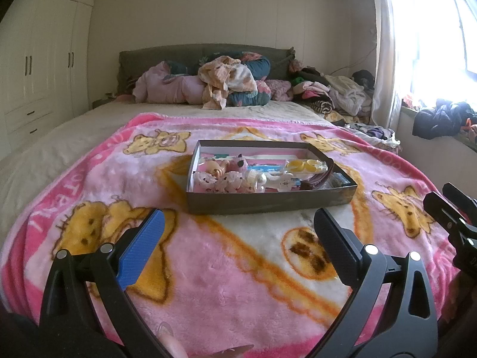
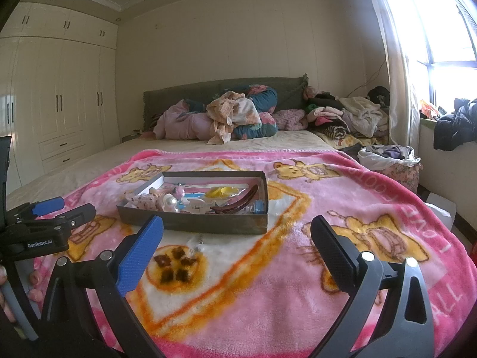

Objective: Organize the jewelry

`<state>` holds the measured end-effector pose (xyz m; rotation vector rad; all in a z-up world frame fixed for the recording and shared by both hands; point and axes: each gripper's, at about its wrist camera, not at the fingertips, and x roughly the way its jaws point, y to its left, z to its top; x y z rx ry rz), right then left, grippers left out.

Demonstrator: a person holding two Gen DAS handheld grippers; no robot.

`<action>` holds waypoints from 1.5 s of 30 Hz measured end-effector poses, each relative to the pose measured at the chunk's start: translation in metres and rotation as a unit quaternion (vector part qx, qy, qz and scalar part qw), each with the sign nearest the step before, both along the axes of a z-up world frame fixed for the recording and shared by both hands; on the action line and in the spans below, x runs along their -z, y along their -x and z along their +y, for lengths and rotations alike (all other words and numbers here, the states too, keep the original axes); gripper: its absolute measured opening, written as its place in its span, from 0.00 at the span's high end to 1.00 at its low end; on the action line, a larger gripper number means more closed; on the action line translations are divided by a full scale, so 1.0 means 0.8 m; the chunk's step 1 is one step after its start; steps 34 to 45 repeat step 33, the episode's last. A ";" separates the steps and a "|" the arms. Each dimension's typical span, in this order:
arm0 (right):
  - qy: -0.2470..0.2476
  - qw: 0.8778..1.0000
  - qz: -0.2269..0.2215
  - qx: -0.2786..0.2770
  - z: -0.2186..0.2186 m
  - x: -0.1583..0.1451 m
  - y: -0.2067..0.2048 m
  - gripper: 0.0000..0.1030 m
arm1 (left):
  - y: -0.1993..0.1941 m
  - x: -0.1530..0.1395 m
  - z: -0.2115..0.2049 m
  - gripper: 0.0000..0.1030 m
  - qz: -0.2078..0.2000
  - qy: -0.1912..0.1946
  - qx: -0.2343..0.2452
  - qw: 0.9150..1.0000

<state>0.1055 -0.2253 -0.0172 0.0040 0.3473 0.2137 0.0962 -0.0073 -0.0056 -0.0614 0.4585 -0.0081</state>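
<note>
Wide-jawed left gripper (image 1: pixel 238 229), right gripper (image 2: pixel 237 232); box (image 1: pixel 268 201) ahead

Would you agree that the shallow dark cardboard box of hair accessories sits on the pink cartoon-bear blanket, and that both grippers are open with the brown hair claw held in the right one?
Not quite: the right gripper holds nothing. Its own view shows the brown hair claw lying inside the shallow dark cardboard box on the pink cartoon-bear blanket. The left gripper is open too.
</note>
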 end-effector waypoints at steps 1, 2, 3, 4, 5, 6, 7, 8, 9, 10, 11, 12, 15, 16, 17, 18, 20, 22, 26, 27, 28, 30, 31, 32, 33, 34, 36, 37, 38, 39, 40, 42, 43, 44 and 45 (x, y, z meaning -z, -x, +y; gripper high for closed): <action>0.000 1.000 0.001 0.000 0.000 0.000 0.000 0.06 | 0.000 0.000 0.000 0.11 0.000 0.000 -0.001 1.000; 0.000 1.000 0.000 0.000 0.000 0.000 0.000 0.06 | 0.000 0.000 0.002 0.11 0.000 -0.001 0.000 1.000; 0.000 1.000 0.000 0.000 0.000 0.000 0.000 0.06 | 0.000 0.000 0.000 0.11 0.001 -0.001 -0.001 1.000; 0.000 1.000 0.000 0.000 0.000 0.000 0.000 0.06 | 0.000 0.000 0.001 0.11 0.001 0.000 0.000 1.000; 0.000 1.000 0.000 0.000 0.000 0.000 0.000 0.06 | 0.000 0.000 -0.001 0.11 0.001 0.000 0.000 1.000; 0.000 1.000 0.000 0.000 0.000 0.000 0.000 0.06 | 0.000 0.000 0.000 0.11 0.001 -0.002 0.000 1.000; 0.000 1.000 0.000 0.000 0.000 0.000 0.000 0.06 | 0.000 0.000 0.000 0.11 0.002 -0.002 0.000 1.000; 0.000 1.000 0.000 0.000 0.000 0.000 0.000 0.06 | 0.001 0.000 0.001 0.11 0.001 -0.003 0.000 1.000; 0.000 1.000 0.000 0.000 0.000 0.000 0.000 0.06 | 0.000 0.000 -0.001 0.11 0.001 -0.003 -0.001 1.000; 0.000 1.000 0.000 0.000 0.000 0.000 0.000 0.06 | 0.001 0.000 0.000 0.11 0.001 -0.002 0.000 1.000; 0.000 1.000 0.000 0.000 0.000 0.000 0.000 0.06 | 0.000 0.000 -0.002 0.11 0.001 -0.001 0.001 1.000; 0.001 1.000 0.000 0.000 0.000 0.000 0.000 0.06 | 0.000 0.000 -0.001 0.11 0.002 0.000 0.001 1.000; 0.003 1.000 0.000 0.001 0.000 0.000 0.000 0.06 | 0.000 -0.001 -0.001 0.11 0.001 -0.004 -0.004 1.000; 0.001 1.000 0.000 0.000 0.000 0.000 0.000 0.06 | 0.000 -0.001 0.000 0.11 0.001 -0.008 -0.010 1.000; 0.001 1.000 0.000 0.001 0.000 0.000 0.000 0.06 | -0.001 -0.001 0.003 0.11 0.003 -0.016 -0.019 1.000; -0.001 1.000 0.000 0.001 -0.002 0.000 0.001 0.06 | -0.001 -0.001 0.002 0.11 0.004 -0.020 -0.023 1.000; -0.006 1.000 0.003 0.002 -0.006 0.000 0.001 0.06 | -0.004 -0.002 0.009 0.11 0.008 -0.019 -0.027 0.999; -0.010 1.000 0.006 0.006 -0.011 0.001 -0.001 0.06 | -0.006 -0.001 0.016 0.11 0.015 -0.012 -0.028 0.999; -0.022 0.999 0.022 0.022 -0.031 0.005 -0.012 0.06 | -0.017 0.002 0.033 0.11 0.028 -0.006 -0.039 0.999; -0.023 0.999 0.026 0.027 -0.035 0.006 -0.016 0.06 | -0.020 0.002 0.037 0.11 0.032 -0.006 -0.046 0.998; -0.025 0.999 0.033 0.036 -0.045 0.008 -0.023 0.06 | -0.026 0.003 0.049 0.11 0.038 -0.004 -0.053 0.998; -0.027 0.997 0.044 0.061 -0.060 0.012 -0.040 0.06 | -0.038 0.005 0.068 0.11 0.047 0.002 -0.072 0.996; -0.027 0.995 0.055 0.072 -0.070 0.014 -0.050 0.06 | -0.048 0.006 0.088 0.11 0.053 0.006 -0.086 0.995; -0.024 0.994 0.066 0.081 -0.076 0.016 -0.059 0.06 | -0.058 0.007 0.106 0.11 0.059 0.006 -0.100 0.993; -0.017 0.992 0.080 0.100 -0.089 0.021 -0.074 0.06 | -0.066 0.008 0.118 0.11 0.064 0.007 -0.112 0.992; -0.017 0.992 0.080 0.100 -0.089 0.021 -0.074 0.06 | -0.066 0.008 0.118 0.11 0.064 0.007 -0.112 0.992; -0.017 0.992 0.080 0.100 -0.089 0.021 -0.074 0.06 | -0.066 0.008 0.118 0.11 0.064 0.007 -0.112 0.992; -0.017 0.992 0.080 0.100 -0.089 0.021 -0.074 0.06 | -0.066 0.008 0.118 0.11 0.064 0.007 -0.112 0.992; -0.017 0.992 0.080 0.100 -0.089 0.021 -0.074 0.06 | -0.066 0.008 0.118 0.11 0.064 0.007 -0.112 0.992; -0.017 0.992 0.080 0.100 -0.089 0.021 -0.074 0.06 | -0.066 0.008 0.118 0.11 0.064 0.007 -0.112 0.992; -0.017 0.992 0.080 0.100 -0.089 0.021 -0.074 0.06 | -0.066 0.008 0.118 0.11 0.064 0.007 -0.112 0.992; -0.017 0.992 0.080 0.100 -0.089 0.021 -0.074 0.06 | -0.066 0.008 0.118 0.11 0.064 0.007 -0.112 0.992; -0.017 0.992 0.080 0.100 -0.089 0.021 -0.074 0.06 | -0.066 0.008 0.118 0.11 0.064 0.007 -0.112 0.992; -0.017 0.992 0.080 0.100 -0.089 0.021 -0.074 0.06 | -0.066 0.008 0.118 0.11 0.064 0.007 -0.112 0.992; -0.017 0.992 0.080 0.100 -0.089 0.021 -0.074 0.06 | -0.066 0.008 0.118 0.11 0.064 0.007 -0.112 0.992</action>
